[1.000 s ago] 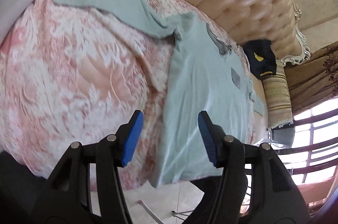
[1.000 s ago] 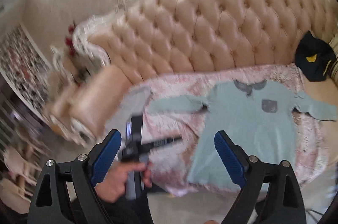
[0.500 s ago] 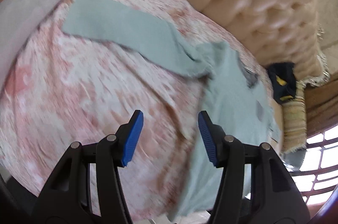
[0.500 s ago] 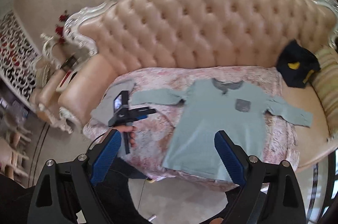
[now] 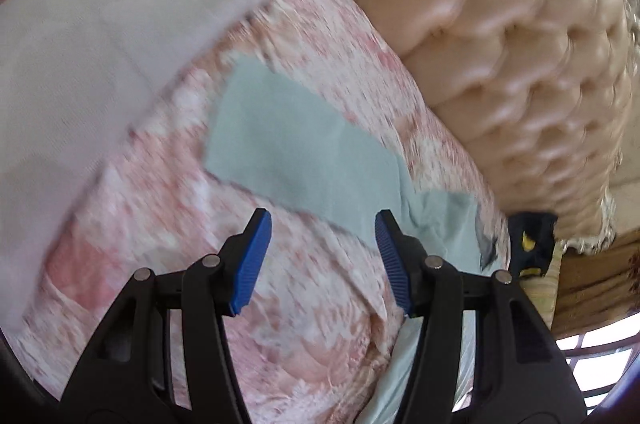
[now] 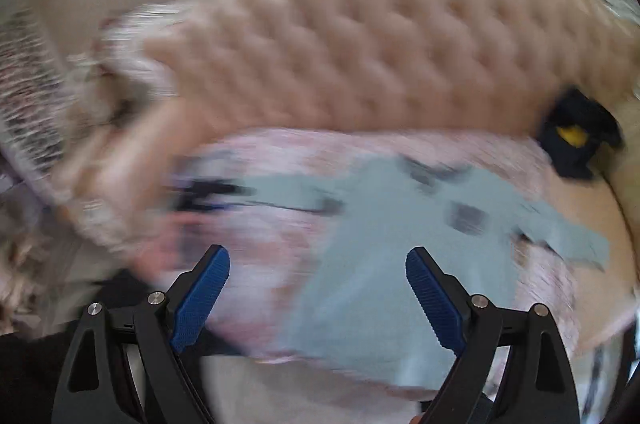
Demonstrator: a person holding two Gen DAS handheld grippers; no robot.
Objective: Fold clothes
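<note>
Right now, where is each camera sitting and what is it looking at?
Left wrist view: sits on the left tongs, close above the sofa seat, looking along the light blue shirt's sleeve toward the tufted sofa back; only its open blue-padded fingers show.
Right wrist view: sits on the right tongs, farther back, facing the whole sofa; blurry; only its open fingers show.
Both share: the light blue shirt, the pink floral cover and the dark garment with yellow marks.

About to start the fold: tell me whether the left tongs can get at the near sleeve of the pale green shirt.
Probably yes: the left tongs are open, and the sleeve lies flat and uncovered on the floral cover just ahead.
</note>
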